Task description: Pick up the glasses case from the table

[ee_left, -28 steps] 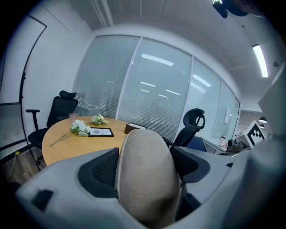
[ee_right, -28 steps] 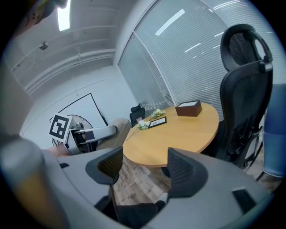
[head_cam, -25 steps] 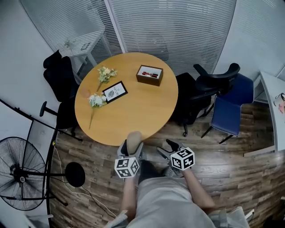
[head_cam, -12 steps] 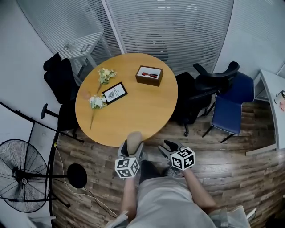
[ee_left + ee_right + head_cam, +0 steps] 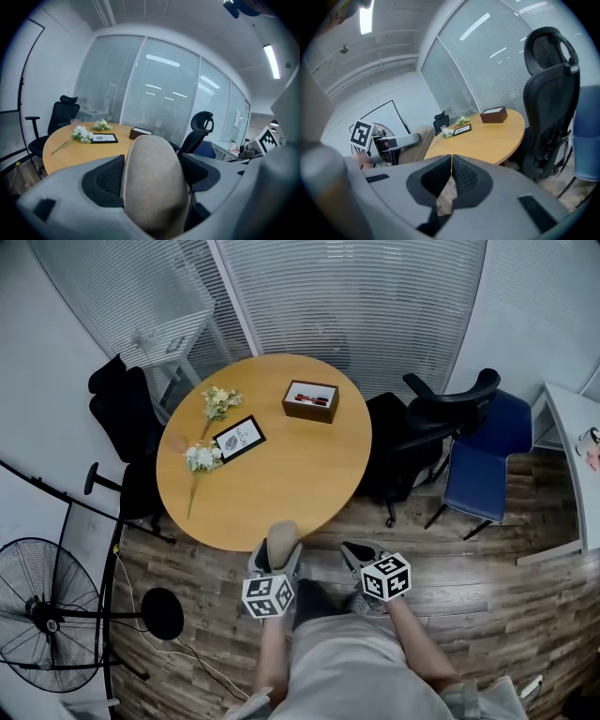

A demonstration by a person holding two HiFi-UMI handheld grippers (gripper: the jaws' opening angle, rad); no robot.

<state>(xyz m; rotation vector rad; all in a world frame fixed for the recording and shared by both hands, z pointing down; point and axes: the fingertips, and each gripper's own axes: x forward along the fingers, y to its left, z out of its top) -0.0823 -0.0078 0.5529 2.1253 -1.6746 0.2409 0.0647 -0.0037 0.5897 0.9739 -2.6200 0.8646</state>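
Note:
The beige glasses case is off the round wooden table, held just in front of its near edge. My left gripper is shut on the glasses case, which fills the space between the two dark pads in the left gripper view and sticks out past them. Beside it to the right, my right gripper is shut with nothing in it. In the right gripper view its pads meet at a thin seam, and the case shows to their left.
On the table lie a dark wooden box, a framed card and two flower sprigs. Black chairs stand at the left; a black office chair and a blue chair at the right. A floor fan stands at the lower left.
My right gripper's jaws have gone from spread apart to shut together, with nothing between them. My left gripper and the case have stayed where they were.

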